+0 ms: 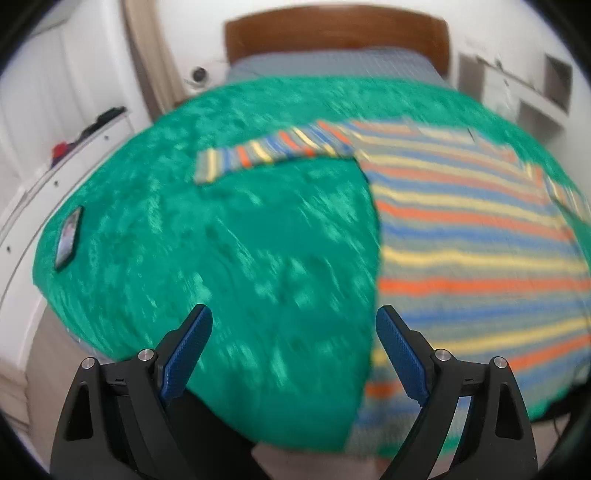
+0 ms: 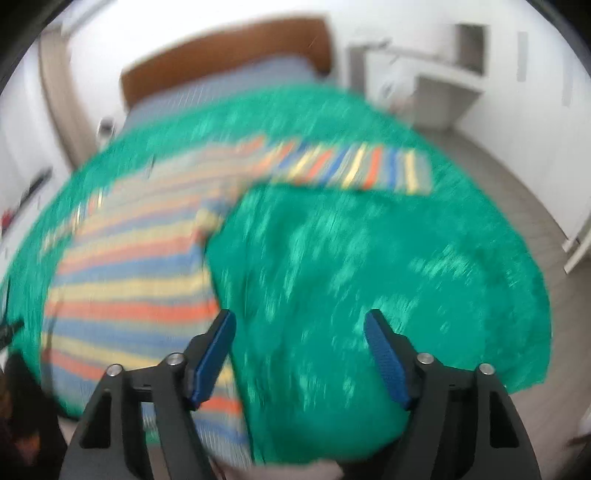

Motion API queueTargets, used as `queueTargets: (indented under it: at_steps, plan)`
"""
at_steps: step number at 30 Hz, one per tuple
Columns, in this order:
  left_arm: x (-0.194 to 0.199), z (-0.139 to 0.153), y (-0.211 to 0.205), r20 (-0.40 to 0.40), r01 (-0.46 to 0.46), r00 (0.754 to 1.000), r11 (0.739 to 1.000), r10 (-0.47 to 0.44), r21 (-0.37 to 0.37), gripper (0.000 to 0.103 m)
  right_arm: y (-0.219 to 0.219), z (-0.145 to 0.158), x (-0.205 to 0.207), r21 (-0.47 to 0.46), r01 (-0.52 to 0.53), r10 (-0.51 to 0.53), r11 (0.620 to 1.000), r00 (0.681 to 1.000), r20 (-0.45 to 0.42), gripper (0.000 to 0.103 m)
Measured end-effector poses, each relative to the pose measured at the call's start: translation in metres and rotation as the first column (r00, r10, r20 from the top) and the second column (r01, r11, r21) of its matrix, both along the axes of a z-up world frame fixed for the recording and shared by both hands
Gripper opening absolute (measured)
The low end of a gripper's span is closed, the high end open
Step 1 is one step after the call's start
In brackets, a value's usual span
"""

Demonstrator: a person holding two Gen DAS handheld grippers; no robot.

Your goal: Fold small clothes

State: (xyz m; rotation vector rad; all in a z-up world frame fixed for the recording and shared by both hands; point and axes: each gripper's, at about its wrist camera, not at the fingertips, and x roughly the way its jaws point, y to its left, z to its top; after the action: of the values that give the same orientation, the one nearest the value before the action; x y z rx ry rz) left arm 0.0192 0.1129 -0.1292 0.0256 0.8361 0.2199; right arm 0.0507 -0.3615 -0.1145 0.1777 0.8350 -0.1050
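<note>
A striped shirt (image 1: 461, 236), orange, yellow and blue, lies flat on a green blanket (image 1: 221, 240) on a bed. One long sleeve (image 1: 269, 153) stretches out to the left in the left wrist view. In the right wrist view the shirt body (image 2: 129, 266) is at left and the other sleeve (image 2: 351, 170) stretches right. My left gripper (image 1: 293, 325) is open and empty above the blanket, left of the shirt's side edge. My right gripper (image 2: 299, 328) is open and empty above the blanket, right of the shirt's side edge. Both views are motion-blurred.
A phone (image 1: 68, 238) lies on the blanket's left edge. A brown headboard (image 1: 332, 33) stands at the far end. A white cabinet (image 1: 44, 155) runs along the left. White shelving (image 2: 436, 74) and grey floor (image 2: 535, 206) are on the right.
</note>
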Motion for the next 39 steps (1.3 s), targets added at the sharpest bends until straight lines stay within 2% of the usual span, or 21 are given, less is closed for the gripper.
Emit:
queueTargets:
  at_steps: [1, 3, 7, 12, 20, 32, 39]
  plan:
    - [0.004, 0.000, 0.006, 0.010, -0.018, 1.000, 1.000, 0.018, 0.004, 0.092, -0.001, 0.001, -0.003, 0.015, 0.032, -0.032, 0.999, 0.998, 0.048, 0.080]
    - [0.013, -0.007, 0.016, 0.019, -0.041, 0.999, 0.999, 0.041, -0.012, 0.092, 0.000, -0.002, -0.005, 0.027, 0.048, -0.051, 0.998, 0.994, 0.092, 0.080]
    - [0.021, -0.020, 0.032, -0.019, -0.100, 0.995, 0.993, 0.099, -0.057, 0.092, -0.005, -0.007, -0.004, 0.055, 0.073, -0.077, 0.996, 0.993, 0.085, 0.080]
    - [0.021, -0.024, 0.039, -0.021, -0.141, 0.990, 0.986, 0.139, -0.086, 0.092, -0.010, -0.007, -0.012, 0.052, 0.136, -0.141, 0.989, 0.984, 0.109, 0.081]
    - [0.018, -0.023, 0.031, -0.014, -0.133, 0.991, 0.990, 0.133, -0.050, 0.092, -0.019, -0.014, -0.015, 0.085, 0.187, -0.195, 0.979, 0.976, 0.093, 0.082]
    - [0.016, -0.024, 0.044, -0.020, -0.178, 0.984, 0.979, 0.177, -0.096, 0.093, -0.011, -0.017, -0.012, 0.067, 0.163, -0.168, 0.984, 0.982, 0.082, 0.084]
    - [0.016, -0.025, 0.045, -0.023, -0.179, 0.984, 0.979, 0.178, -0.096, 0.093, -0.006, -0.018, -0.011, 0.058, 0.150, -0.154, 0.987, 0.985, 0.074, 0.084]
